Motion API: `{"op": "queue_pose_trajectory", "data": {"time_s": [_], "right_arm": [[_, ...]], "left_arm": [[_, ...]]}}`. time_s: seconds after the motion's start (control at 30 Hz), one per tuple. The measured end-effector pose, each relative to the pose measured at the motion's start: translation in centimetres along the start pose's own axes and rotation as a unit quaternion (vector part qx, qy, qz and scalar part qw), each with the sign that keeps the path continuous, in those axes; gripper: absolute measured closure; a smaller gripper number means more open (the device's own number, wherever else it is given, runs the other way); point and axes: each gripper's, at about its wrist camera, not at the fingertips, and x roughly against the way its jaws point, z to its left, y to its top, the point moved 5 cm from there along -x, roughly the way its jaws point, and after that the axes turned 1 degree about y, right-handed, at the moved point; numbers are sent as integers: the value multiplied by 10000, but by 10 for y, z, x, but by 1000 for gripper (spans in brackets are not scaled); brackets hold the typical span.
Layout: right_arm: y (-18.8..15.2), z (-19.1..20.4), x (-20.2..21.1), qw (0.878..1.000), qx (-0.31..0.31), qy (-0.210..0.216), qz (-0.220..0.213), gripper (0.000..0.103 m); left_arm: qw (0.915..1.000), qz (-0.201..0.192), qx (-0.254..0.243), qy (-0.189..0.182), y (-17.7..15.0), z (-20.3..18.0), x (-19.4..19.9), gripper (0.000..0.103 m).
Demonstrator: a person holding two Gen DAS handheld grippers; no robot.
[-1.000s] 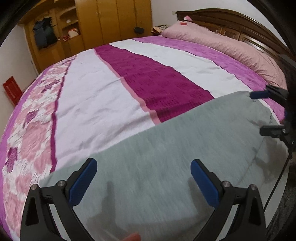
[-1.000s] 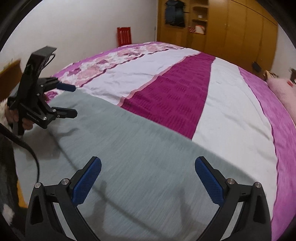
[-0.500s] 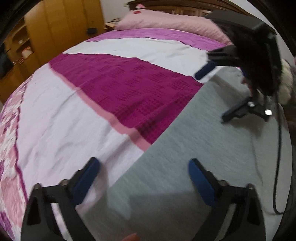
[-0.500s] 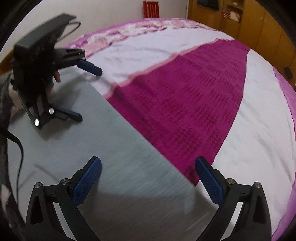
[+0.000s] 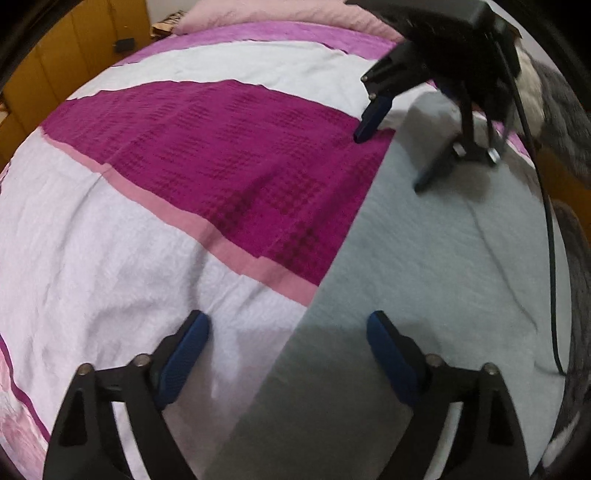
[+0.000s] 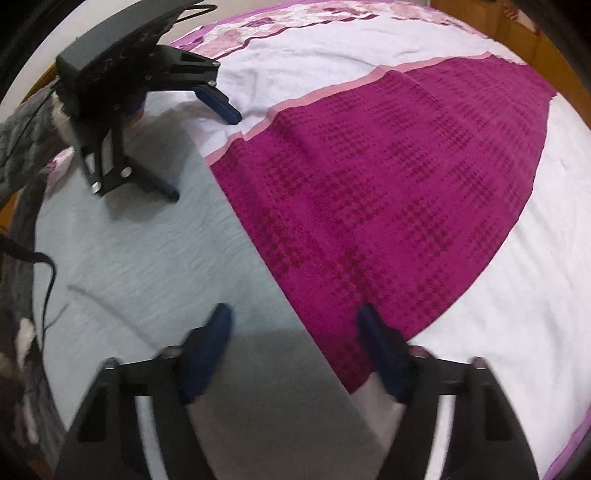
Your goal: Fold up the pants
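Observation:
Grey pants [image 5: 443,277] [image 6: 147,258] lie flat on a bed, their long straight edge running against the striped bedspread [image 5: 221,147] [image 6: 369,184]. My left gripper [image 5: 288,332] points steeply down and straddles that edge, one finger over the white stripe, the other over grey cloth; its jaws are closing with the edge between them. My right gripper [image 6: 293,317] straddles the same edge further along, blurred, its jaws closing too. Each gripper shows in the other's view, the right gripper [image 5: 391,162] and the left gripper [image 6: 203,157], fingers apart over the edge.
A pink pillow [image 5: 280,14] lies at the head of the bed. Wooden wardrobes [image 5: 55,55] [image 6: 517,22] stand beyond it. A black cable [image 5: 550,258] [image 6: 48,280] trails over the pants. A grey fuzzy sleeve [image 5: 565,103] is behind the right gripper.
Both grippers tipped downward and moved out from over the pants to their long edge, closer to the cloth. Both sets of jaws narrowed, the right one more.

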Motion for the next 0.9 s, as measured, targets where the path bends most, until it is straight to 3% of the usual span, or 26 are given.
{"op": "queue_pose_trajectory", "data": {"time_s": [0.07, 0.1, 0.13, 0.2, 0.3, 0.43, 0.6, 0.73, 0.9], "right_arm": [[0, -2, 1, 9999, 57, -7, 132, 62], [0, -1, 3, 9998, 126, -37, 178, 73], [2, 2, 4, 9995, 215, -48, 222, 77], [4, 9, 5, 9986, 407, -166, 308, 86], [2, 19, 7, 9962, 652, -445, 378, 95], [-3, 42, 15, 9887, 994, -1056, 372, 99], [-8, 73, 20, 9700, 1468, -1905, 360, 102], [-17, 97, 32, 9536, 1732, -2444, 316, 102], [-24, 124, 42, 9345, 1964, -2953, 297, 103]], "left_arm": [[9999, 34, -72, -63, 1, 3, 3, 36], [9999, 54, -82, -77, 1, 3, 4, 48], [9998, 95, -91, -136, 0, 3, 6, 56], [9993, 168, -248, -210, -1, -4, 8, 82], [9975, 342, -616, -7, 1, -16, 8, 93], [9966, 335, -710, 250, 1, -23, 19, 97], [9947, 344, -837, 487, -14, -35, 42, 101], [9946, 284, -862, 507, -17, -44, 56, 101], [9925, 197, -920, 786, -16, -58, 76, 101]]}}
